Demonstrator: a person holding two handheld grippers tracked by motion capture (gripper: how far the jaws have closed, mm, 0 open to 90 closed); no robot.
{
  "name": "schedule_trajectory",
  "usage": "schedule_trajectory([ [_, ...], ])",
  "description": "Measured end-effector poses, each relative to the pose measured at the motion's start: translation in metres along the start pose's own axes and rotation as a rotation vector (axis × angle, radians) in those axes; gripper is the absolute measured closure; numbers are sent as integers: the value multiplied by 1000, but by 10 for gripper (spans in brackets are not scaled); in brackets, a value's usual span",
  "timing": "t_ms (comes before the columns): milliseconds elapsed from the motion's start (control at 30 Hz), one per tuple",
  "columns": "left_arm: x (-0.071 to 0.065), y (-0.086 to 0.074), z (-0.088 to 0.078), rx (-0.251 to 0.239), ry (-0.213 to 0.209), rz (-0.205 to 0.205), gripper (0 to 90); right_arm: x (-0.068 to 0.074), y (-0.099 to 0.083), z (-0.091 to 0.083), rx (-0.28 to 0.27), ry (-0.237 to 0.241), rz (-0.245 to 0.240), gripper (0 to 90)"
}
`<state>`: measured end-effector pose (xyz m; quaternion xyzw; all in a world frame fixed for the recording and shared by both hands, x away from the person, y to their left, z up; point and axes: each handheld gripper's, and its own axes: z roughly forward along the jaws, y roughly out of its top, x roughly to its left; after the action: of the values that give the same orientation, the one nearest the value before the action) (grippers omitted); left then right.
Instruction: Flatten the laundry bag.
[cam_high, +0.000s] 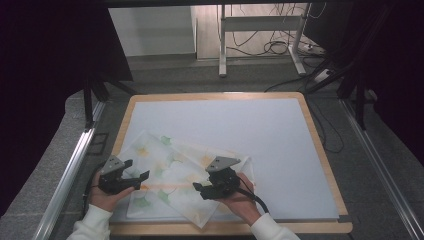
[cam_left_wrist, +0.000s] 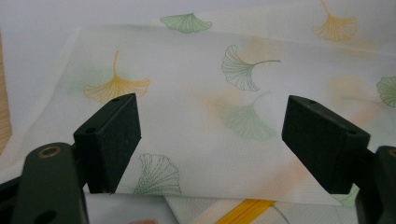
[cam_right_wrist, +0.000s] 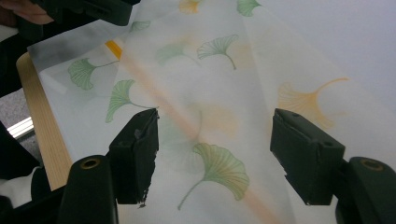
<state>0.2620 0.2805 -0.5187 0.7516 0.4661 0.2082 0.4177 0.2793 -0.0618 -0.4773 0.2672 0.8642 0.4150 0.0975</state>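
A thin white cloth (cam_high: 172, 175) printed with green and orange ginkgo leaves lay crumpled and partly folded on the near left part of a white mat (cam_high: 260, 145) that covered a wooden-rimmed table (cam_high: 320, 145). The cloth's near corner reached the table's front edge, and its left edge ran close to the table's left rim. An orange stripe crossed the cloth between the 2 hands.

The left gripper (cam_high: 141, 178) sat at the cloth's left edge, held in the person's left hand (cam_high: 102, 197), its jaws pointing right across the fabric. In the left gripper view its 2 black jaws stood wide apart above the cloth (cam_left_wrist: 205, 107), with nothing pressed between them.

The right gripper (cam_high: 198, 190) rested over the cloth's near right part, held in the right hand (cam_high: 242, 202). In the right gripper view its jaws were also spread wide over the fabric (cam_right_wrist: 210, 130), gripping nothing.

The far half and the right side of the mat lay bare, leaving open room beyond the cloth.
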Motion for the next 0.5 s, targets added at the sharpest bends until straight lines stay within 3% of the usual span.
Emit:
schedule_trajectory([
  [500,-1,0,0,1,0,3,192,25,10,33,58,76,-32,324],
])
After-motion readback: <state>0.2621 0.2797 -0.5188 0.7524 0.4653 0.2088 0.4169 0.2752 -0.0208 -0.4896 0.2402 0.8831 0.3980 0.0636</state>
